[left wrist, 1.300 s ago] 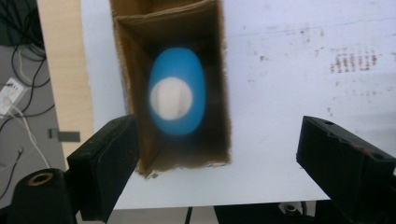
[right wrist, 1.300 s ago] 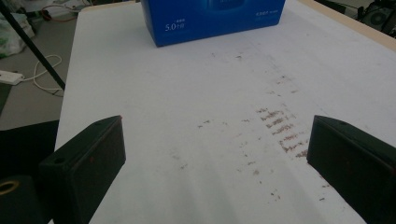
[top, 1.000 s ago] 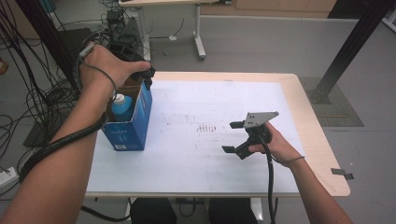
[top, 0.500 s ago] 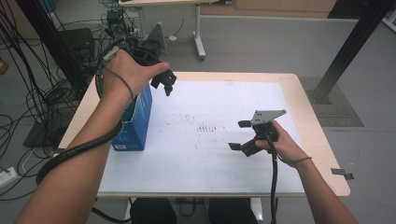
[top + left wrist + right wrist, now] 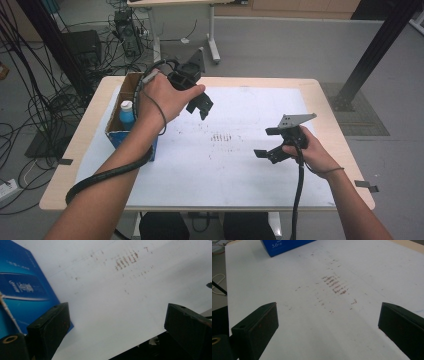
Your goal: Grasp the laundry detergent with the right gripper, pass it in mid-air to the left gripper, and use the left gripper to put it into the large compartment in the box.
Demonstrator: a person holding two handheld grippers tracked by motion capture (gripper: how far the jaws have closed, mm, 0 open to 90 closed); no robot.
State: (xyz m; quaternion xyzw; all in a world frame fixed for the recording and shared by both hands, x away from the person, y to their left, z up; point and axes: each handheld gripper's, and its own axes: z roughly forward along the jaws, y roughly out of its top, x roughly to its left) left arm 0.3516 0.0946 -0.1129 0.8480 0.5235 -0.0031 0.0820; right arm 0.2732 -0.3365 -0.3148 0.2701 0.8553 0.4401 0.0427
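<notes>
**Left gripper clear of the blue box, both grippers empty above the white sheet**

The left gripper [image 5: 201, 104] now hangs over the white sheet [image 5: 235, 165], to the right of the blue cardboard box [image 5: 131, 134]. A second ago it was down at the box's open top, above the bottle; since then it has swung right and away, and its jaws have just been opening with nothing between them. They stand spread wide, flat black blocks with scuffed faces, bare paper showing between them in the left gripper view.

The right gripper [image 5: 272, 143] has barely shifted. It is held low over the right half of the sheet, jaws also spread and empty, with a grey three-cornered plate on top and a black cable trailing toward the person.

The box stands at the left edge of the sheet, a glossy blue carton with white print and brown inner flaps. A bottle with a white cap [image 5: 127, 106] and blue body stands upright inside it.

The sheet is smooth and matte, marked mid-way by short rows of brownish smudges [image 5: 224, 137]. It covers a pale wooden table [image 5: 320, 100] with rounded corners.
</notes>
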